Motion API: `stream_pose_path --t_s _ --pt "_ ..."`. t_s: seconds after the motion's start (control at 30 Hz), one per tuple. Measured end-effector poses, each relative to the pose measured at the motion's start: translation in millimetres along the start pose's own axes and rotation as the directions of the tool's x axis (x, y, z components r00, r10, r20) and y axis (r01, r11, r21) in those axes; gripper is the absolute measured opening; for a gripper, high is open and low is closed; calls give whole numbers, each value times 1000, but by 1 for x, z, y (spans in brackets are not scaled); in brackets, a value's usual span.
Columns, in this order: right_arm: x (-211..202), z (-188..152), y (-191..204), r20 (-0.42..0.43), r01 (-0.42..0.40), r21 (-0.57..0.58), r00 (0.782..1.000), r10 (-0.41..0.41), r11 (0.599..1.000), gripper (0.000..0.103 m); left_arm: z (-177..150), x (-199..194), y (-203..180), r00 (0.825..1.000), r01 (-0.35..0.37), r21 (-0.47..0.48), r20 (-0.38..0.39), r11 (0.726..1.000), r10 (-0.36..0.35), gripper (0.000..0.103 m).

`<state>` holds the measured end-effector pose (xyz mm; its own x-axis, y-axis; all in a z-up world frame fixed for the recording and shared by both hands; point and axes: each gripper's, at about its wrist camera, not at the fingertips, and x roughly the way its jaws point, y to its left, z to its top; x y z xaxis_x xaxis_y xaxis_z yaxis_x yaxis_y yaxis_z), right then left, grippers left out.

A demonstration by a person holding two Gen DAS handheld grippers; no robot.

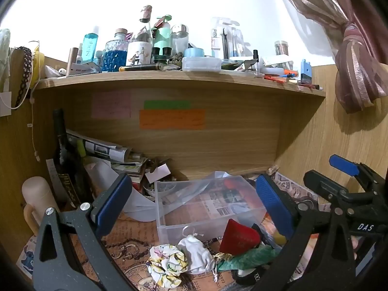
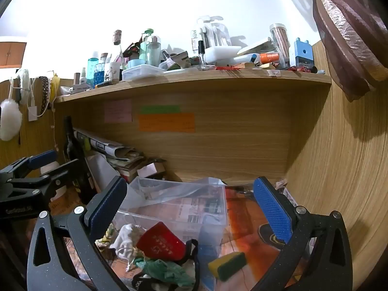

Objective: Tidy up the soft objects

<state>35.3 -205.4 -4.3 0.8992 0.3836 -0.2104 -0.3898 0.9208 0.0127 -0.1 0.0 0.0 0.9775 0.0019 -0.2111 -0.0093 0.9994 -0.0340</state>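
A clear plastic bin (image 1: 169, 220) sits on the paper-covered desk, also in the right wrist view (image 2: 218, 208). In front of it lies a pile of soft things: a floral scrunchie (image 1: 167, 264), a white drawstring pouch (image 1: 196, 252), a red pouch (image 1: 238, 237), a green cloth (image 1: 252, 257). The right wrist view shows the red pouch (image 2: 162, 242), green cloth (image 2: 167, 271), white pouch (image 2: 126, 237) and a yellow-green sponge (image 2: 228, 264). My left gripper (image 1: 194, 206) is open above the pile. My right gripper (image 2: 191, 208) is open over the bin and pile.
A wooden shelf (image 1: 169, 77) above carries bottles, jars and boxes. Stacked papers and books (image 1: 114, 155) and a dark bottle (image 1: 63, 160) stand at the back left. A cream mug (image 1: 36, 198) is at left. A curtain (image 1: 356, 72) hangs at right.
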Motion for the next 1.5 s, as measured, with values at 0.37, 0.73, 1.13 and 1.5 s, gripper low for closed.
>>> stream_pose_path --t_s 0.37,0.73,1.13,1.5 --pt "0 -1 0 2 -2 1 1000 2 1000 103 3 3 -2 1000 13 -1 -10 1000 -13 103" --pt "1 0 -1 6 -7 10 1000 6 1000 103 -1 4 -1 1000 17 5 -10 1000 -17 103" --pt "-1 -3 0 6 -10 18 1000 10 1000 103 -2 6 -2 1000 17 5 -12 1000 -17 103" --pt "-1 -3 2 6 -10 19 1000 10 1000 103 -2 6 -4 1000 17 6 -11 1000 -17 103"
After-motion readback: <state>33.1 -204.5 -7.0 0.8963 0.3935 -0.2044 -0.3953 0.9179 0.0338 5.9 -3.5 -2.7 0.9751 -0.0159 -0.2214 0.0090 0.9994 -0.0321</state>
